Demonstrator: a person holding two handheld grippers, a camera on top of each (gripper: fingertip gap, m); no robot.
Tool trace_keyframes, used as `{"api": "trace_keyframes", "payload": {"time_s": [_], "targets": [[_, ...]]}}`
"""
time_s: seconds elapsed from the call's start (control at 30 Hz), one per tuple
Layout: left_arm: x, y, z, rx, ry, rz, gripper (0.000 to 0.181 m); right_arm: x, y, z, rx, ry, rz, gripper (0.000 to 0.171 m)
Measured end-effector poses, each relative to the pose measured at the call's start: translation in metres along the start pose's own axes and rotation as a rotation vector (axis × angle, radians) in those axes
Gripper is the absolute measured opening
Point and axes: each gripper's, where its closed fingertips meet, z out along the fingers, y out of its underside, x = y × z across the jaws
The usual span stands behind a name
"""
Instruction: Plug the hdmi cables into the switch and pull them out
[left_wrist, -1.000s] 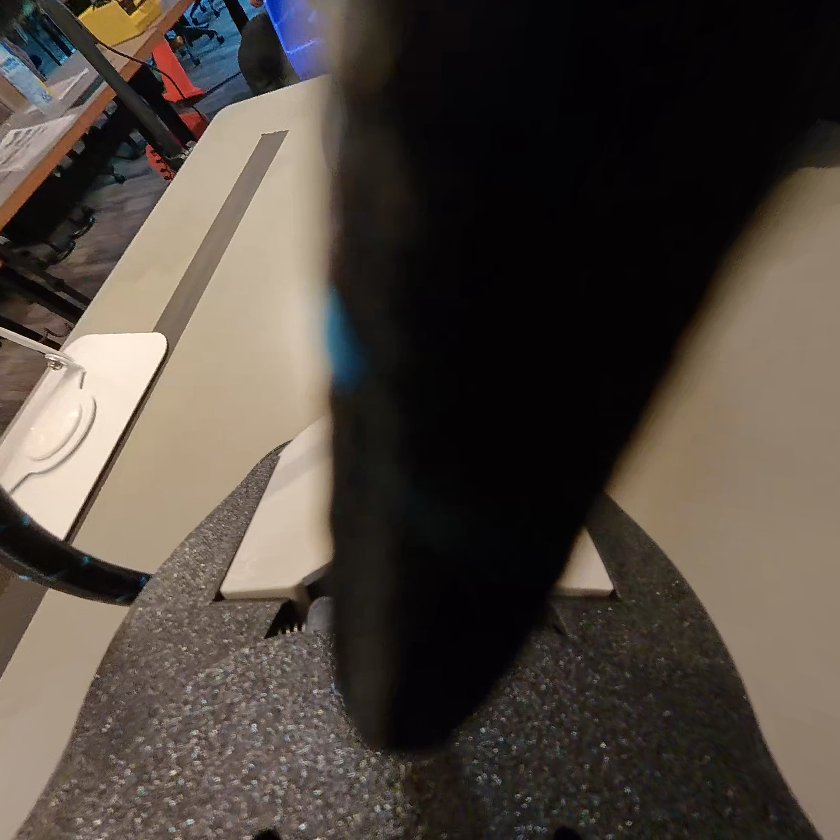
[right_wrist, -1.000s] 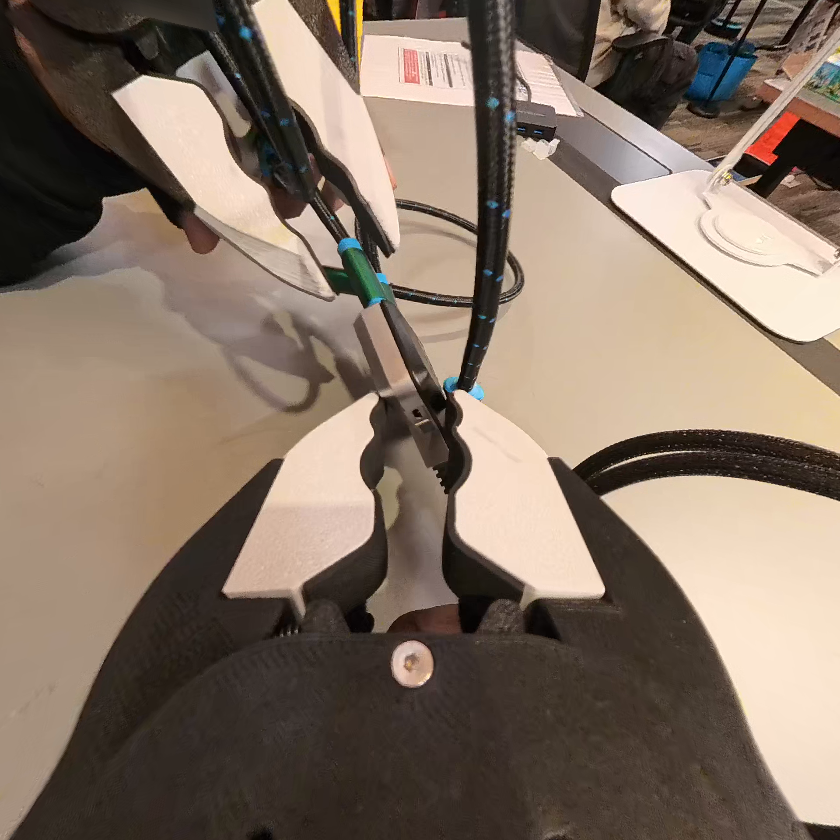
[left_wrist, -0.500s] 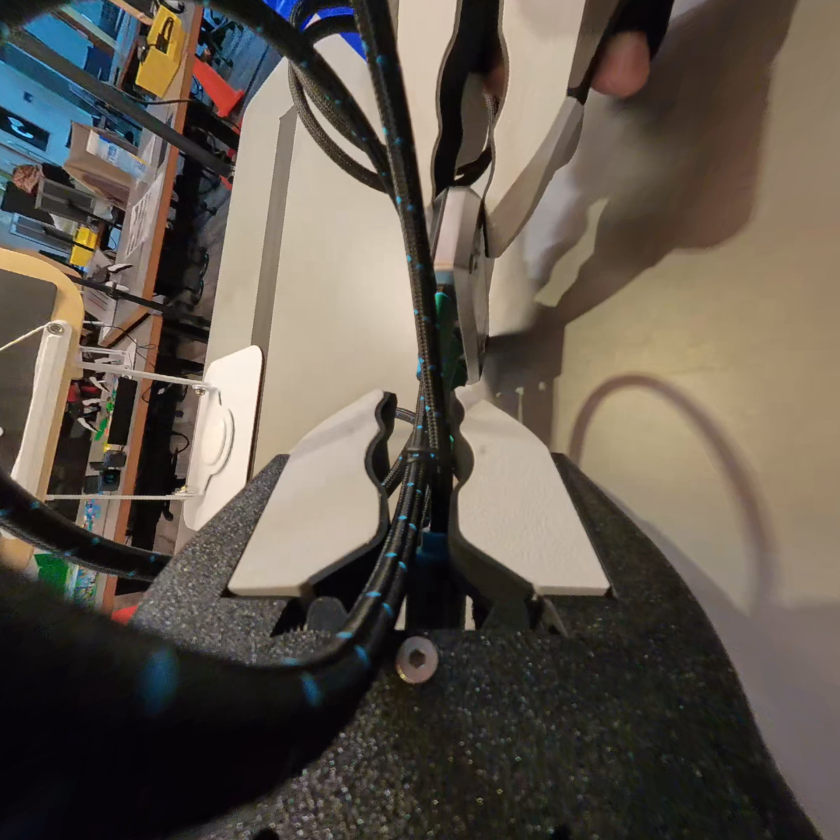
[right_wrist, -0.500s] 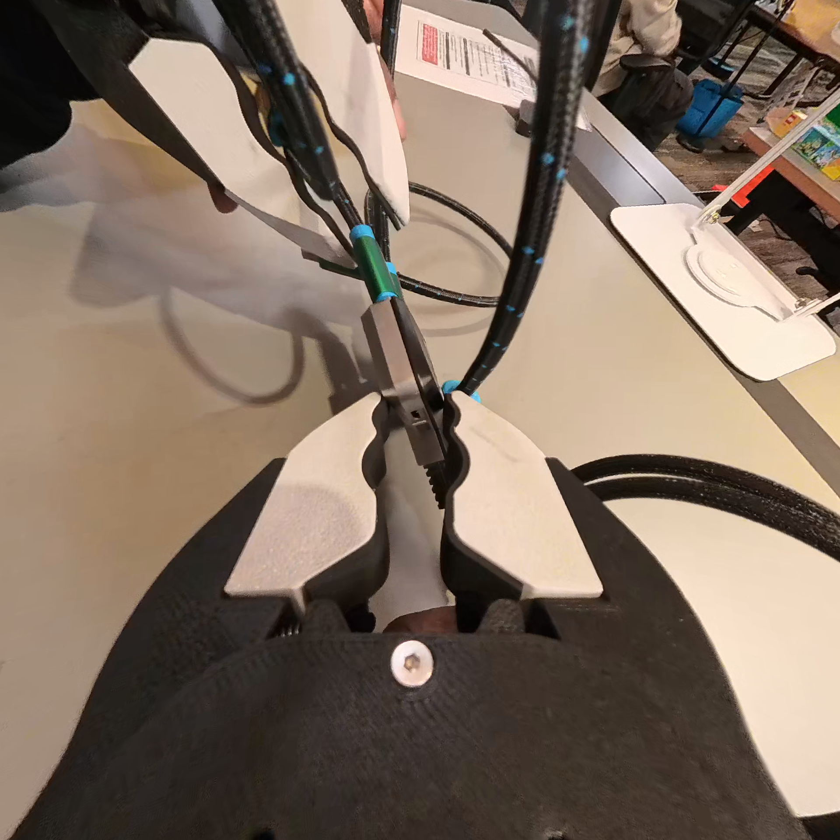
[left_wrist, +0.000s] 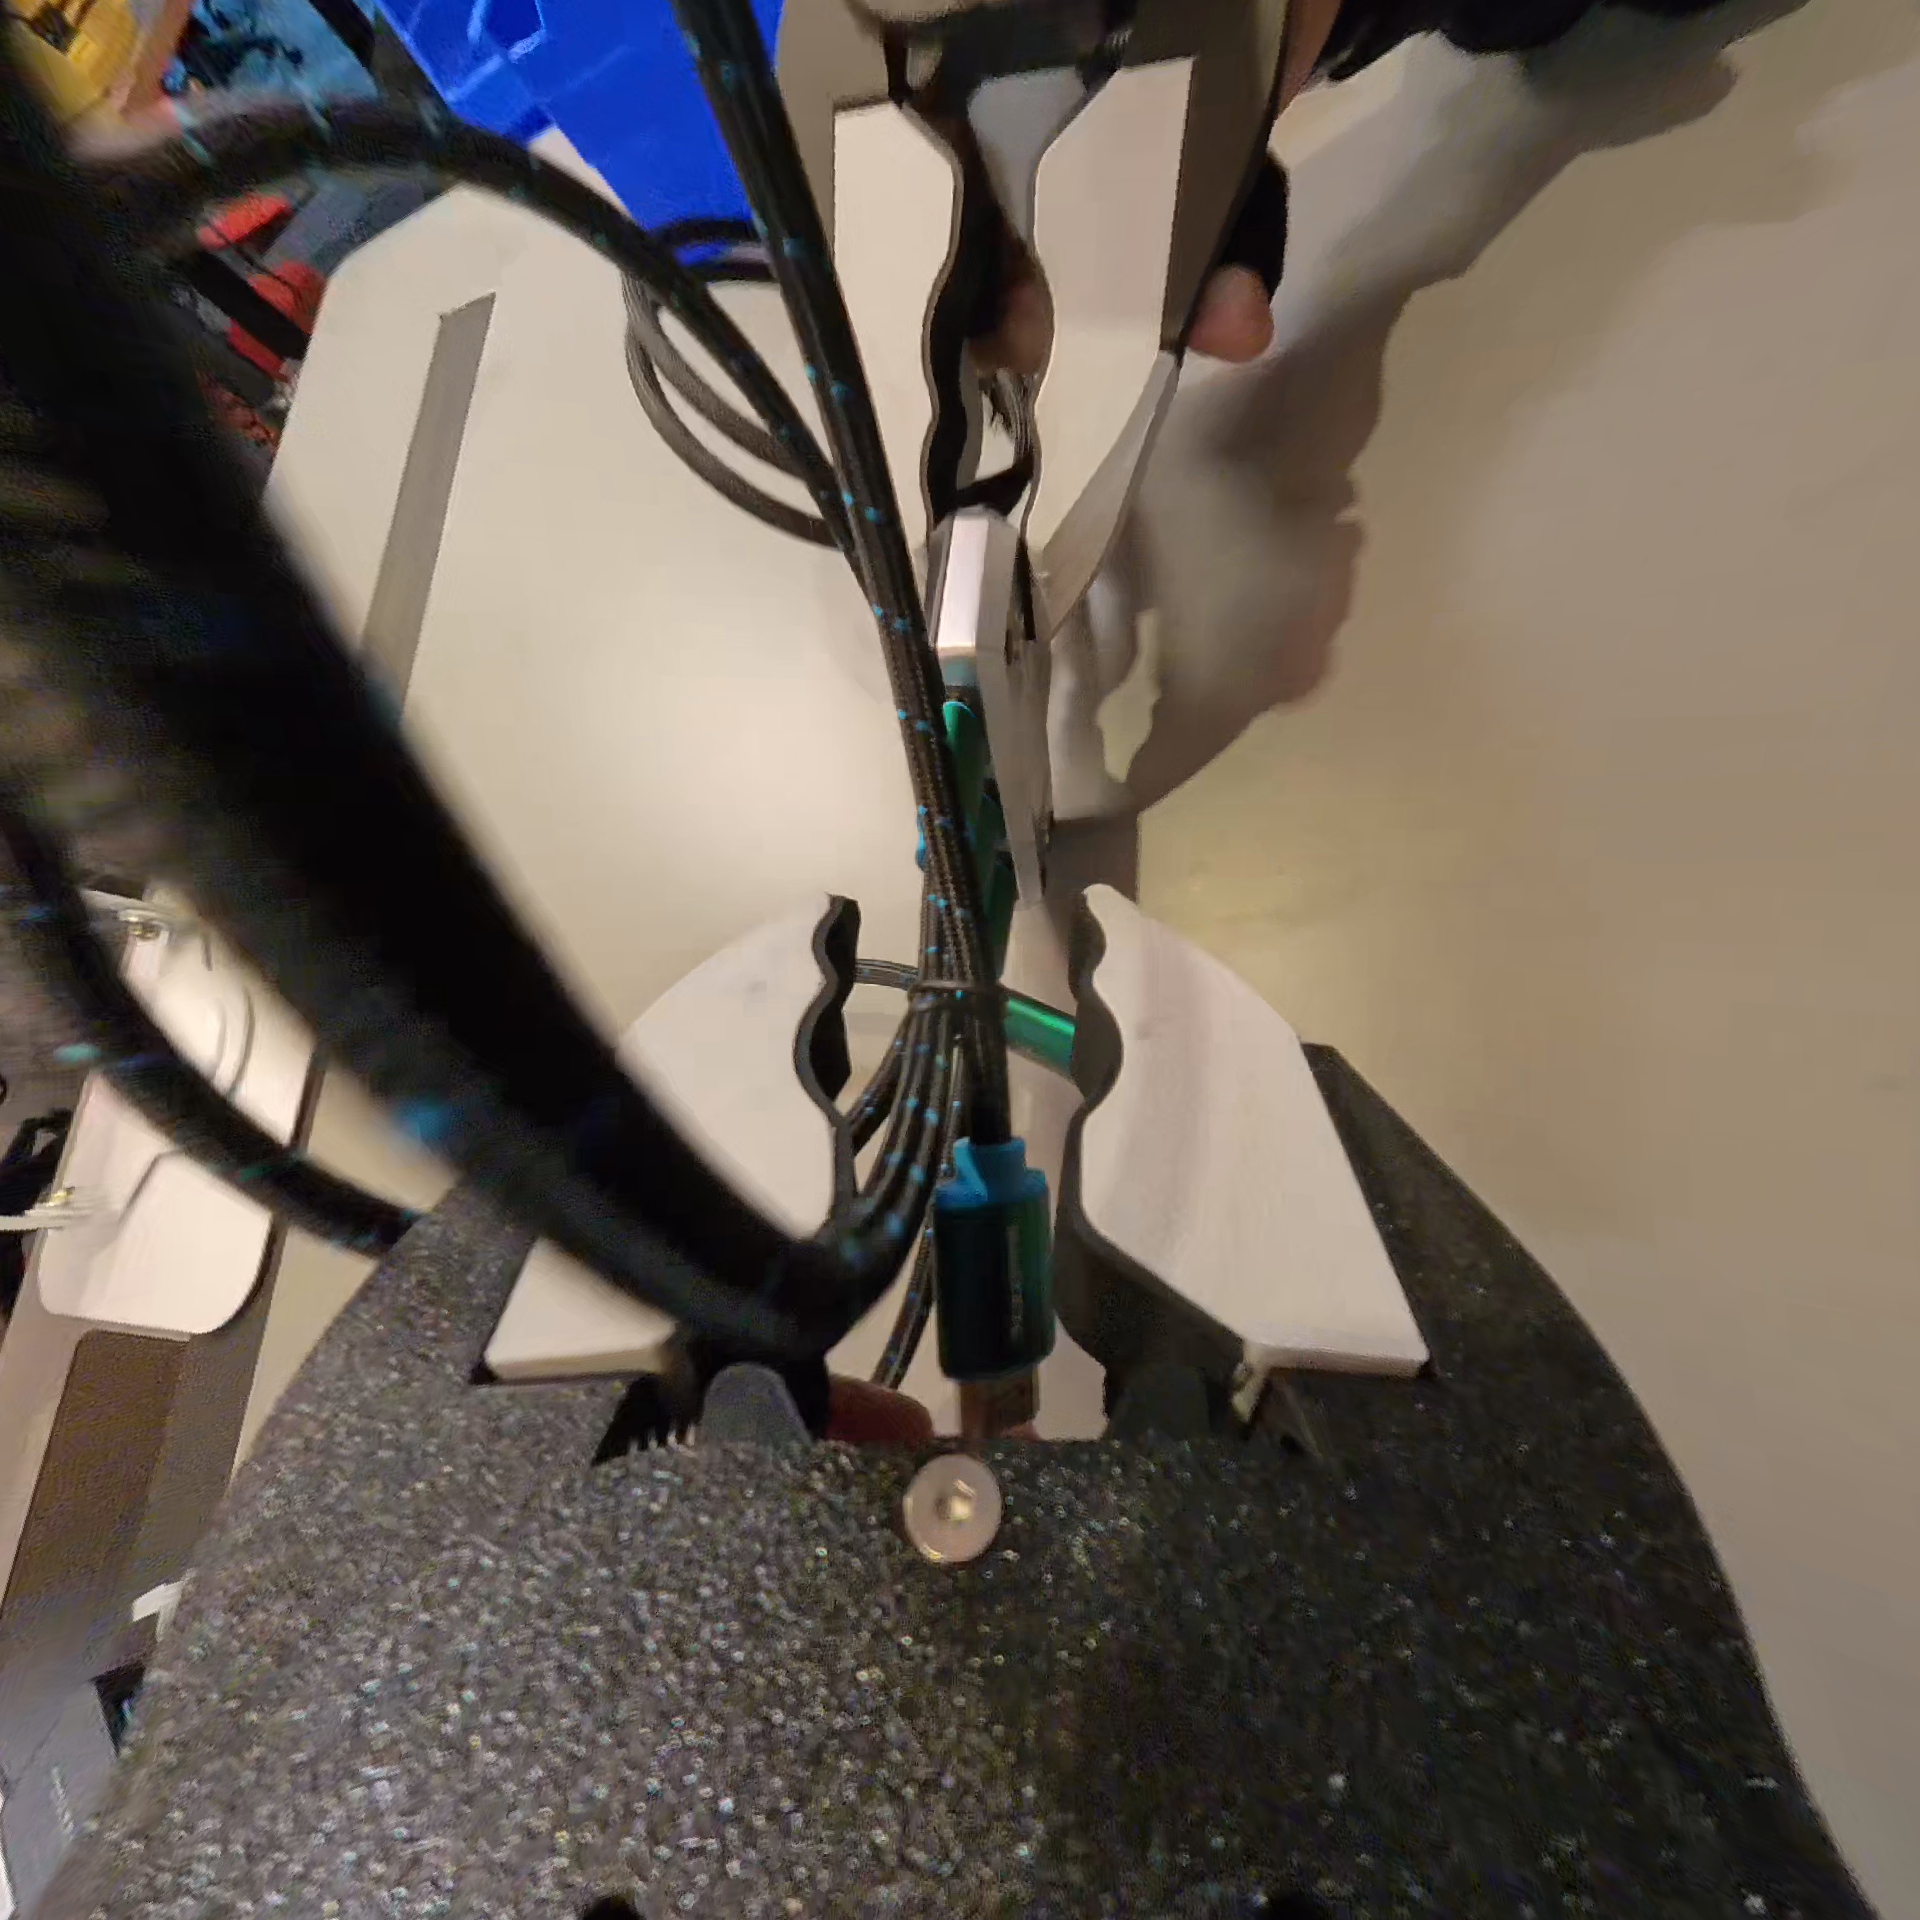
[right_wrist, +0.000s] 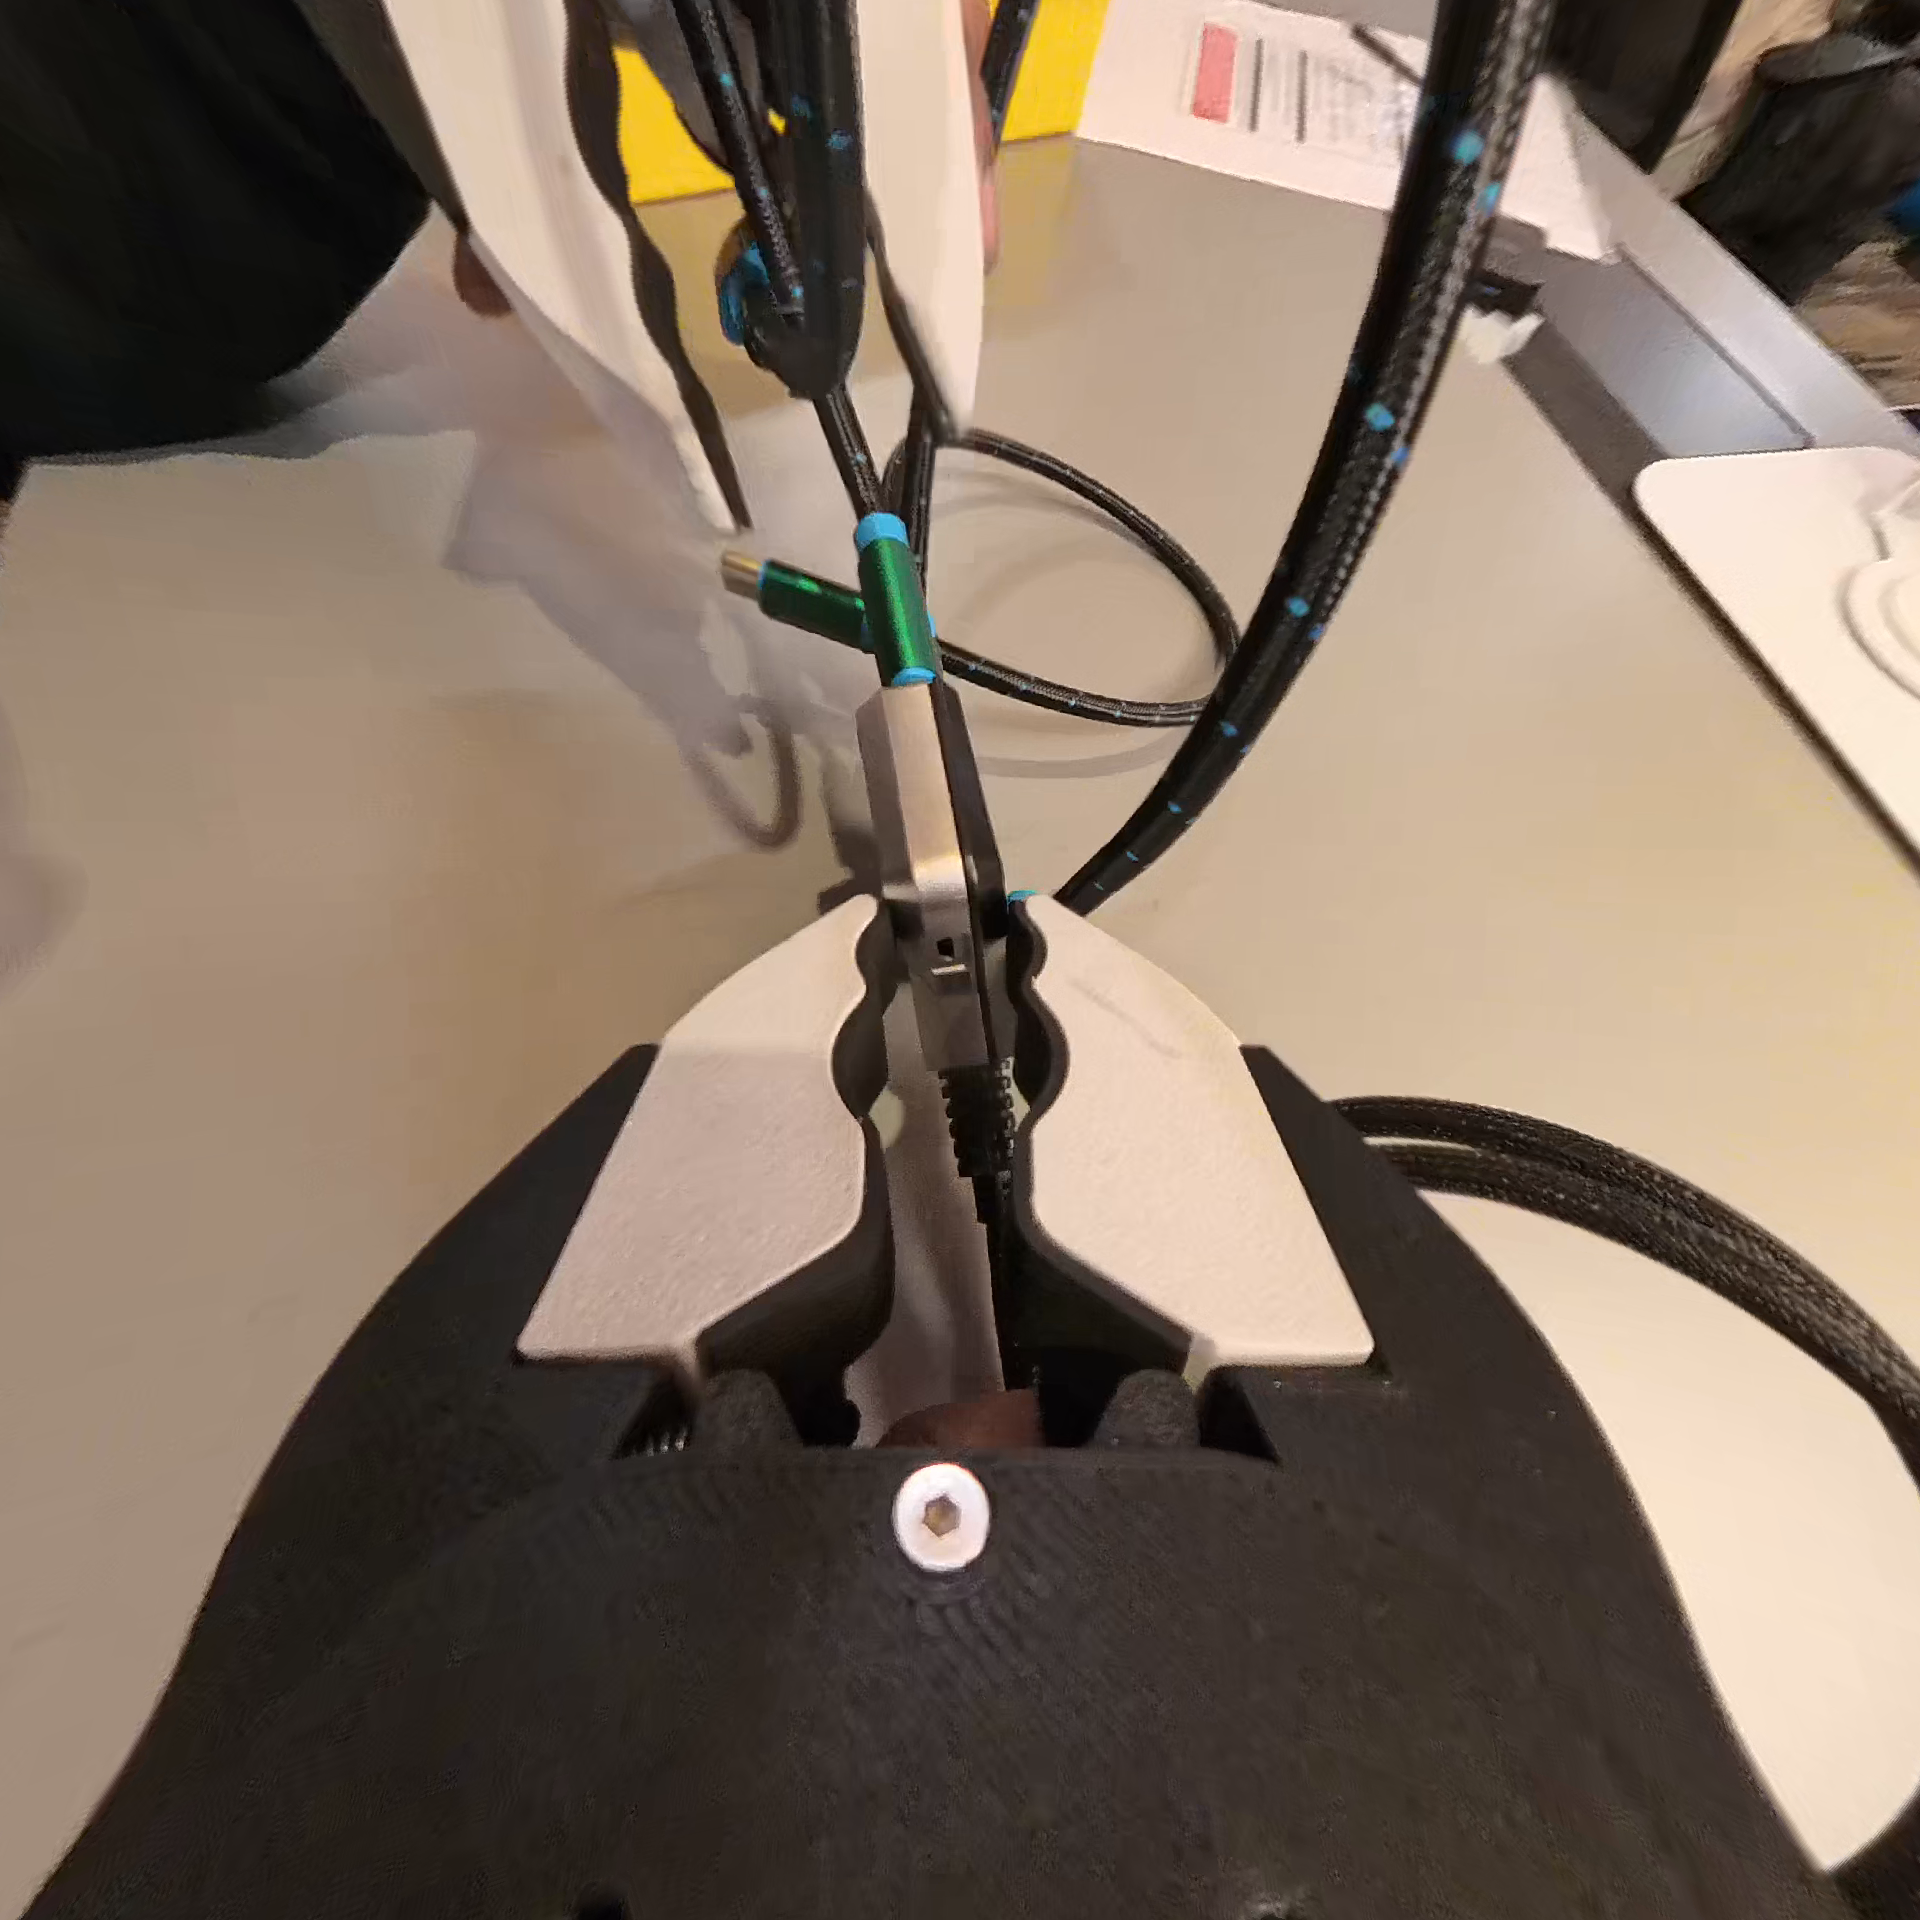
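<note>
My right gripper (right_wrist: 940, 914) is shut on the small silver and black switch (right_wrist: 925, 831) and holds it above the table. One green HDMI plug (right_wrist: 896, 613) sits in the switch's far end. A second green plug (right_wrist: 800, 603) hangs loose beside it. My left gripper (left_wrist: 961, 914) is open, with a bundle of black braided cables (left_wrist: 935, 1039) and a teal plug (left_wrist: 992, 1268) running loosely between its fingers. The switch also shows in the left wrist view (left_wrist: 977, 613), just beyond my left fingertips. The left gripper shows in the right wrist view (right_wrist: 842, 457), above the switch.
A thick braided cable (right_wrist: 1351, 520) arcs over the beige table (right_wrist: 312, 935), and more loops lie on it (right_wrist: 1143, 644). A white flat base (right_wrist: 1787, 623) stands at the right, with a grey strip (right_wrist: 1683, 343) and a sheet of paper (right_wrist: 1299, 94) behind. A blue bin (left_wrist: 644, 104) is beyond the far edge. The left gripper's tips are roughly 8 cm from the right gripper's.
My left jaws have opened from around the cable bundle and the gripper has drawn back from the switch. A second green plug now hangs free. The right gripper keeps its hold.
</note>
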Motion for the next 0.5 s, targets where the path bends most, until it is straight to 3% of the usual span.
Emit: {"api": "trace_keyframes", "payload": {"time_s": [0.2, 0.5], "targets": [[0.005, -0.023, -0.030, 0.093, 0.019, -0.030, 0.043, -0.015, -0.001, -0.005, -0.023, -0.126, 0.068, 0.020], [0.018, -0.015, -0.002, 0.040, 0.135, -0.096, 0.040, -0.030, -0.001, -0.005, -0.035, -0.248, 0.102, 0.019]]}}
